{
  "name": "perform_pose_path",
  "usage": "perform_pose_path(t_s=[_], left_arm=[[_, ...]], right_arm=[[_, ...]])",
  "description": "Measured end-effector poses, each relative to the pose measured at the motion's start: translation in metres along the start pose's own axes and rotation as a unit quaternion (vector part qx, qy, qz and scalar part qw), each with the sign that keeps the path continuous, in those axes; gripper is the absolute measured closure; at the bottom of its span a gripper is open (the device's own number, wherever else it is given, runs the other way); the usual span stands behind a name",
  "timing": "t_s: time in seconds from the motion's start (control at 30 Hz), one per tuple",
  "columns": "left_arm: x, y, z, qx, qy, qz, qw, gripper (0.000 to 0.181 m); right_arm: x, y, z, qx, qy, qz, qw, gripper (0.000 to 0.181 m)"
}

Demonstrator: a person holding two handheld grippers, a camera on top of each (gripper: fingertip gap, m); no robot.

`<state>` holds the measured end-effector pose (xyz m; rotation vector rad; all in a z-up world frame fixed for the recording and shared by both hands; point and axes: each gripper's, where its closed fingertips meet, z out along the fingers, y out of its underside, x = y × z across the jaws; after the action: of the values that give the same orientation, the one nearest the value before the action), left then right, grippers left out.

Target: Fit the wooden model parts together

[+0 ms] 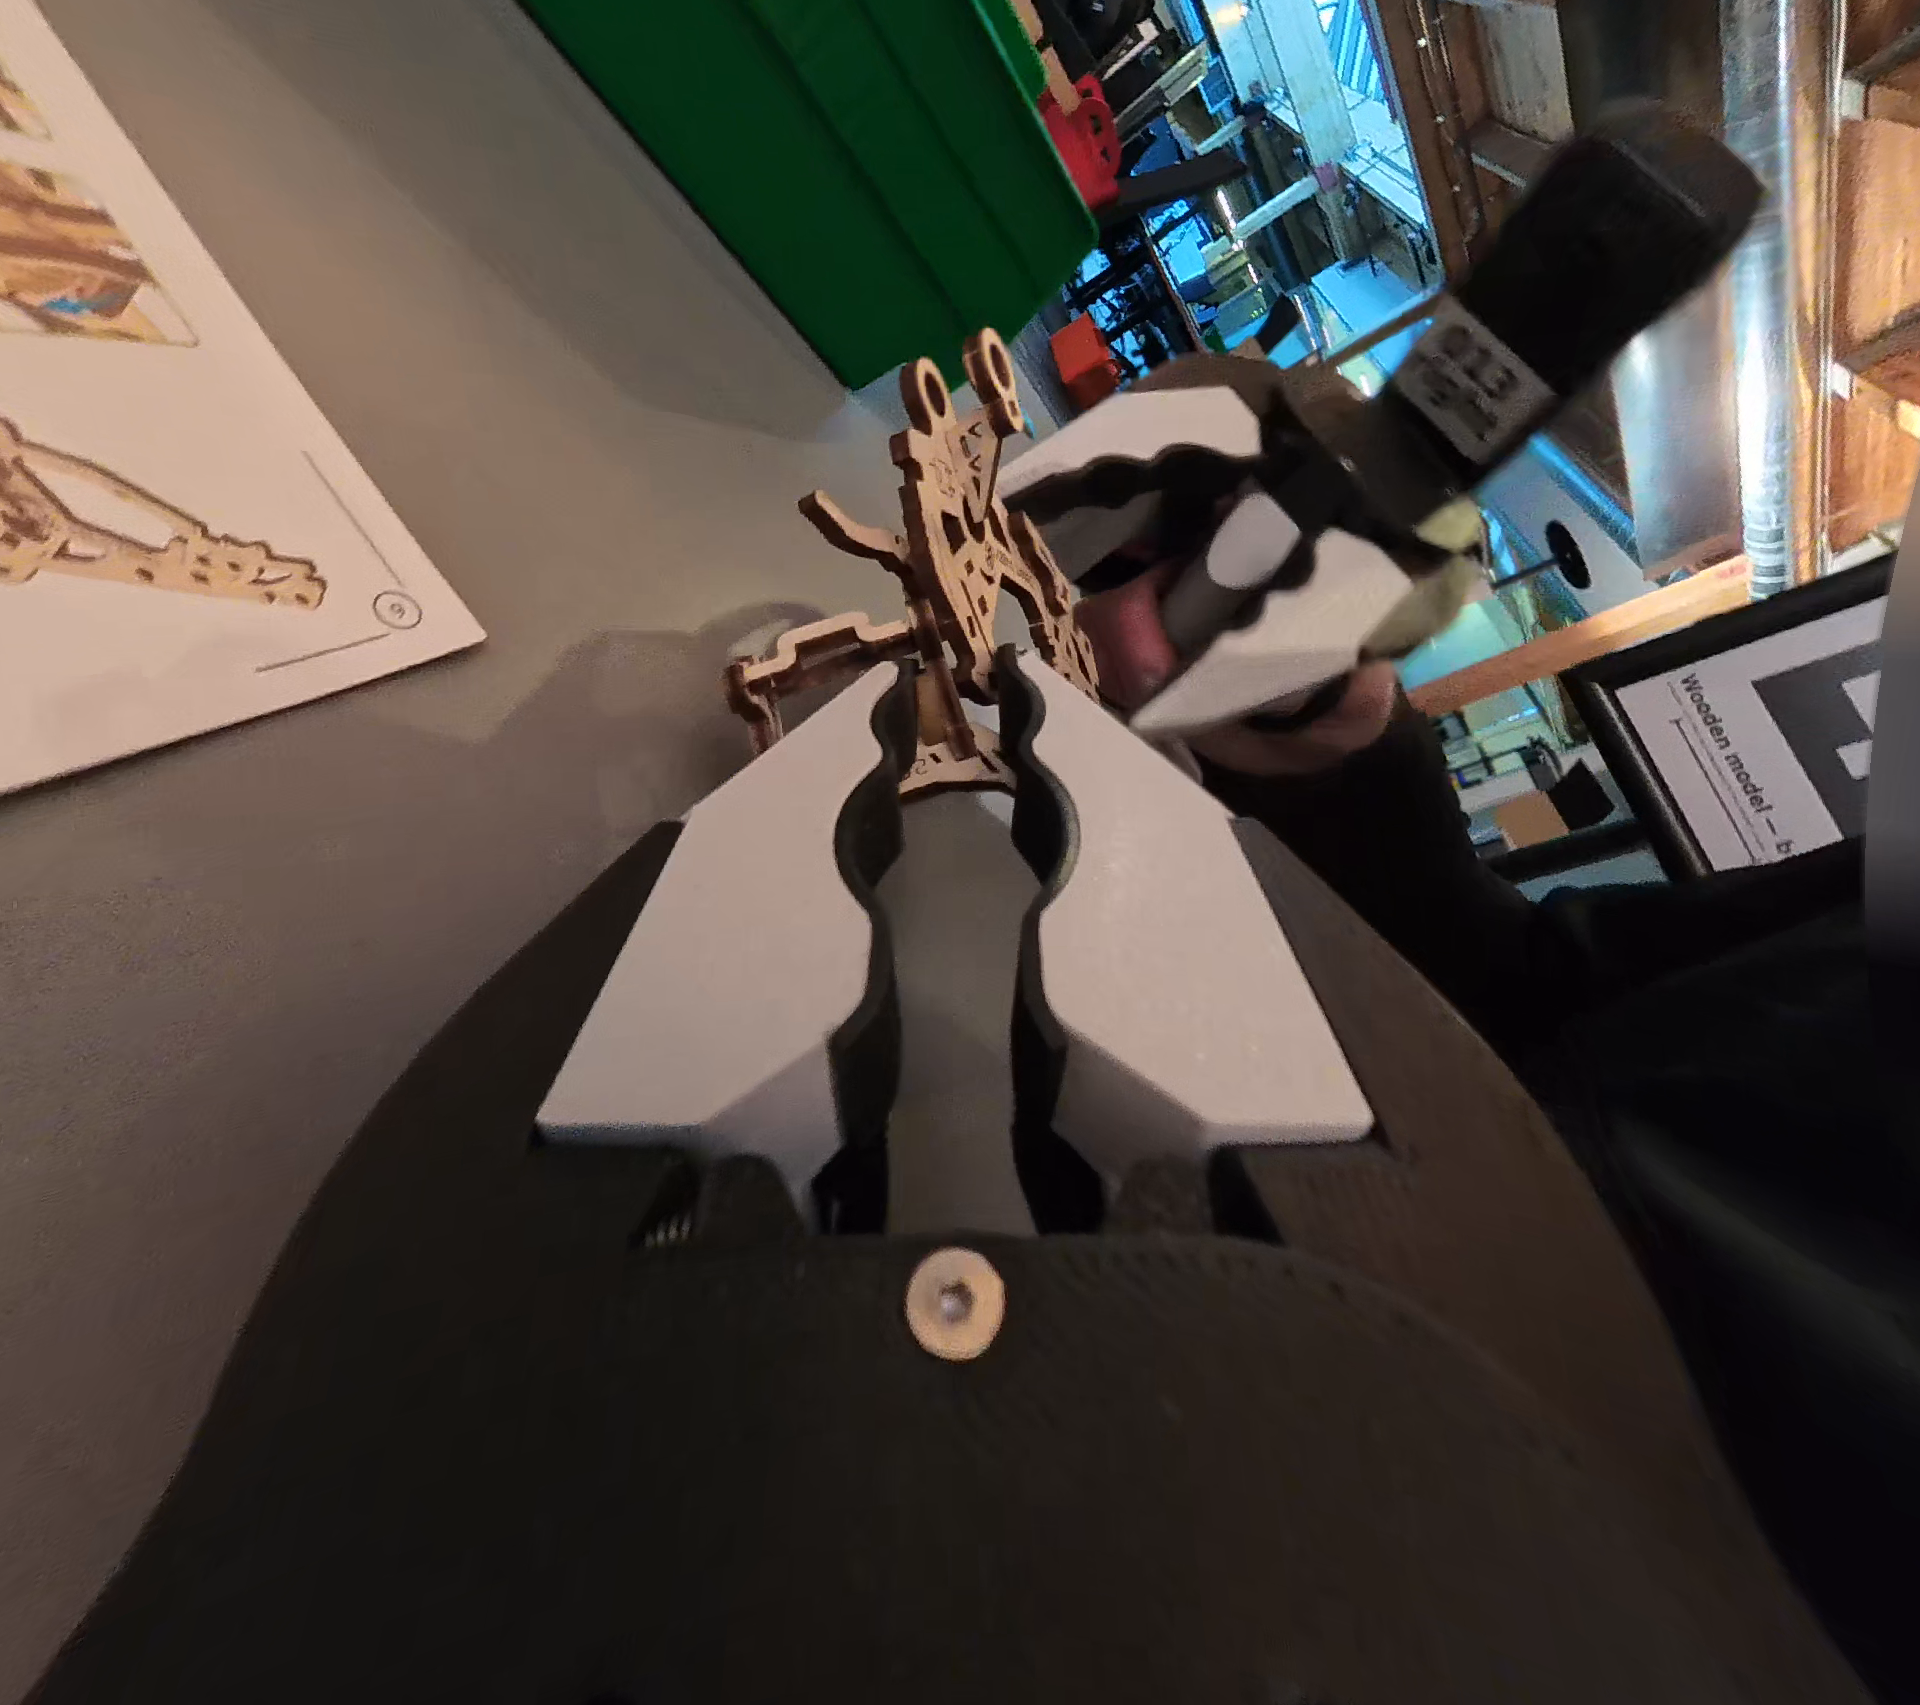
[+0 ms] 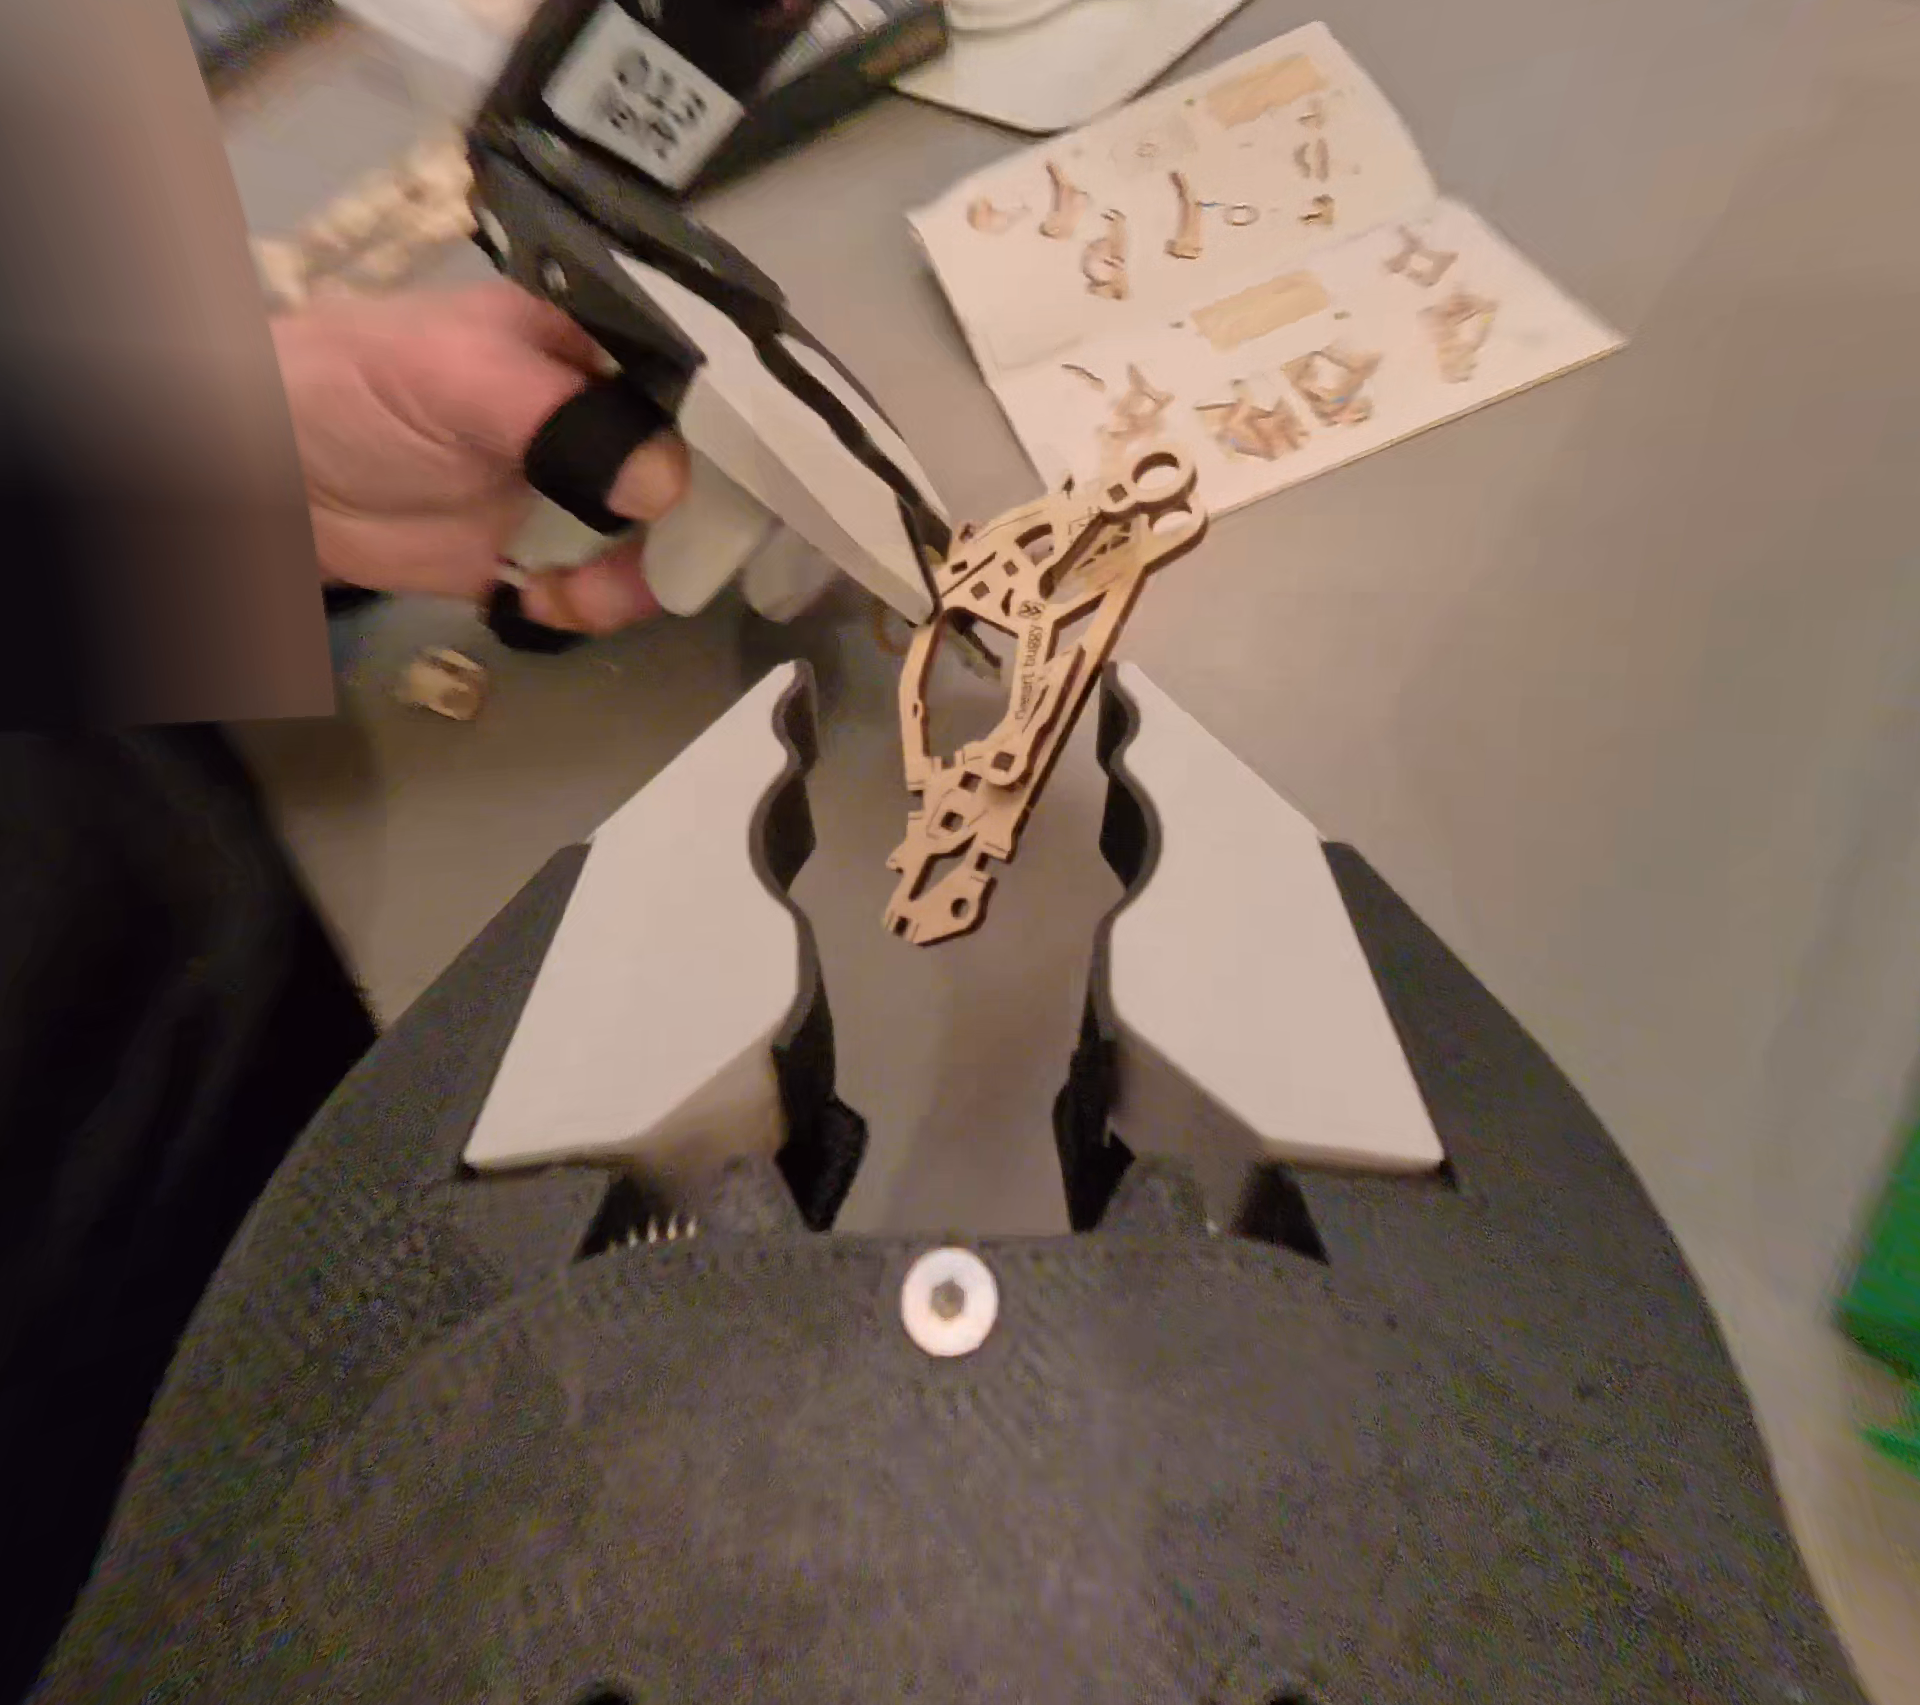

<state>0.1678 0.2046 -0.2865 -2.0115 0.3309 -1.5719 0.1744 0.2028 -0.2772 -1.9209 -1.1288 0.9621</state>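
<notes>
1. The task's thing is a flat, pale-brown laser-cut wooden model assembly (image 2: 1023, 699), a pierced frame with two ring-shaped lugs at one end. It is held up off the grey table (image 2: 1507, 720), and everything below is placed relative to it.
2. The left gripper (image 1: 951, 699), with grey wedge-shaped fingers and black wavy pads, is clamped on the assembly. In the right wrist view its tips pinch the frame's upper left edge; in its own view the frame stands up out of the narrow gap at its tips.
3. The right gripper (image 2: 956, 689) stands released, its jaws spread wide to either side of the assembly's lower half and touching nothing. No loose part sits between them.
4. A printed instruction sheet (image 2: 1278, 273) lies flat on the table beyond the assembly. A small loose wooden piece (image 2: 442, 684) lies on the table to the assembly's left, under the hand (image 2: 447, 450) that holds the left gripper.
5. Judged step: the assembly is being presented for the next part, with the right gripper free to fetch it.
6. The next move probably calls for picking up a loose piece and aligning its tabs with the frame's square slots while the left grip keeps firm. The thin wood looks liable to twist or snap if pushed off-axis.
</notes>
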Motion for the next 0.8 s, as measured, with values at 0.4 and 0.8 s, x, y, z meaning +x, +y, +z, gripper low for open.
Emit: perform_pose_path(t_s=[0.4,0.8], left_arm=[[0.02,-0.001,0.003,-0.002,0.042,0.062,0.997,0.172],[0.031,-0.011,0.002,0.032,0.062,0.059,0.996,0.172]], right_arm=[[0.003,-0.001,0.001,0.057,-0.073,0.108,0.99,0.171],[0.0,-0.011,-0.004,0.138,-0.106,0.157,0.972,0.174]])
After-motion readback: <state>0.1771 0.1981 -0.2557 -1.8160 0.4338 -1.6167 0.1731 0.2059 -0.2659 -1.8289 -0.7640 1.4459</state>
